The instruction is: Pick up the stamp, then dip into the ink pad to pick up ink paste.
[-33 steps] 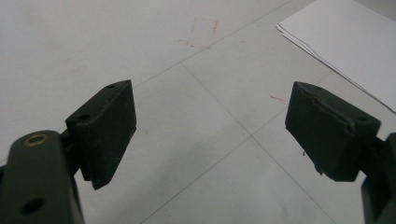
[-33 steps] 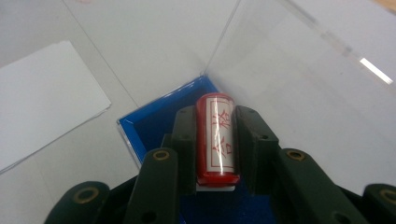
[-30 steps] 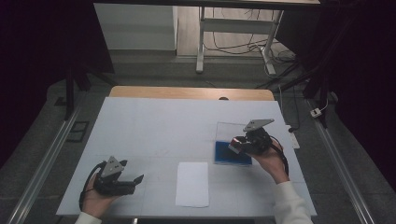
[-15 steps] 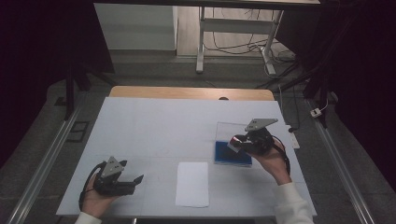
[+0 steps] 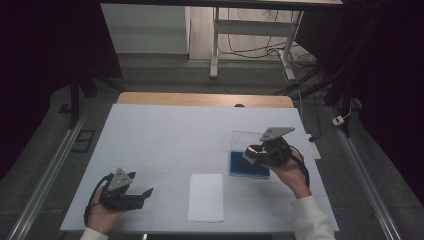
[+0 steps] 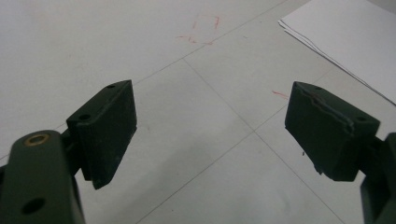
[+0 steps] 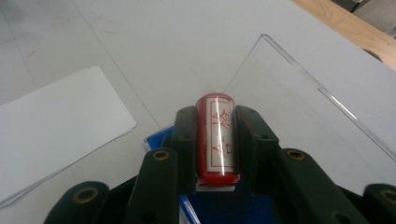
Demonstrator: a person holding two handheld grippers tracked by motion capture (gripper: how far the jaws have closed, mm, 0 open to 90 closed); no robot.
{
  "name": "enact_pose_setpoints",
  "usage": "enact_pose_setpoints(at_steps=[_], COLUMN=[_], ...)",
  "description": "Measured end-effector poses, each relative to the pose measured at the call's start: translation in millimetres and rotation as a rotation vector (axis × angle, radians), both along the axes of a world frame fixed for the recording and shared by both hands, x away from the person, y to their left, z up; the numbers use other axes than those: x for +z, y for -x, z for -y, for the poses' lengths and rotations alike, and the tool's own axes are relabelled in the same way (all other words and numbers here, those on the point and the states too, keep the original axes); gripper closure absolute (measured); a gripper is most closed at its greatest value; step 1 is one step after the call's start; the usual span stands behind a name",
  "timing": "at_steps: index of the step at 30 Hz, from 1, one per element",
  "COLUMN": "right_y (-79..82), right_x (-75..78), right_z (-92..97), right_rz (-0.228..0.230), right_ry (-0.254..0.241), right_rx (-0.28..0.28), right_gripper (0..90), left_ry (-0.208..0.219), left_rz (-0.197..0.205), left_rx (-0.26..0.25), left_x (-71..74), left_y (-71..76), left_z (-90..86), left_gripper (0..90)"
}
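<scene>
My right gripper (image 5: 251, 154) is shut on a red cylindrical stamp (image 7: 216, 140) whose pale face carries red characters. It holds the stamp over a blue ink pad box (image 5: 248, 168) at the right of the table, and the box's clear lid (image 7: 299, 107) stands open behind it. A corner of the blue box (image 7: 156, 138) shows beneath the jaws. A white sheet of paper (image 5: 206, 196) lies at the front middle of the table. My left gripper (image 5: 146, 196) rests at the front left, open, with nothing between its jaws (image 6: 210, 121).
The white table top (image 5: 175, 135) has faint seams and small red pen marks (image 6: 205, 28). A wooden strip (image 5: 200, 99) runs along its far edge. The paper's corner (image 6: 345, 32) lies just beyond the left gripper. Metal rails flank the table.
</scene>
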State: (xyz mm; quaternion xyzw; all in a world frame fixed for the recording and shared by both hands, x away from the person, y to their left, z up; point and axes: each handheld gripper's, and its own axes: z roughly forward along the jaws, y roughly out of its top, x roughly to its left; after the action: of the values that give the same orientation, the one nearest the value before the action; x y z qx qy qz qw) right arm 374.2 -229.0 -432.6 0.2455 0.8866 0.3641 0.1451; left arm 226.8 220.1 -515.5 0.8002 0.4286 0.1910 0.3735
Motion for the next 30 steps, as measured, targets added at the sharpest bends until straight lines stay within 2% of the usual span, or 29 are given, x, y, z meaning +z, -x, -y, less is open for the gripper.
enact_pose_setpoints(at_steps=[19,30], right_y=[-8.1,-12.6], right_x=[-20.0,-30.1], right_z=[-6.7,-7.3], right_rz=[-0.065,-0.087], right_ry=[0.074,0.111], right_rx=[-0.006,-0.017], right_gripper=[69.3,69.3], left_ry=[-0.001,-0.014], left_rz=[0.004,0.0], left_rx=[0.0,-0.001], left_x=[0.1,-1.2], left_y=[1.0,1.5], left_z=[-0.6,-0.5], left_gripper=[16.8,16.9])
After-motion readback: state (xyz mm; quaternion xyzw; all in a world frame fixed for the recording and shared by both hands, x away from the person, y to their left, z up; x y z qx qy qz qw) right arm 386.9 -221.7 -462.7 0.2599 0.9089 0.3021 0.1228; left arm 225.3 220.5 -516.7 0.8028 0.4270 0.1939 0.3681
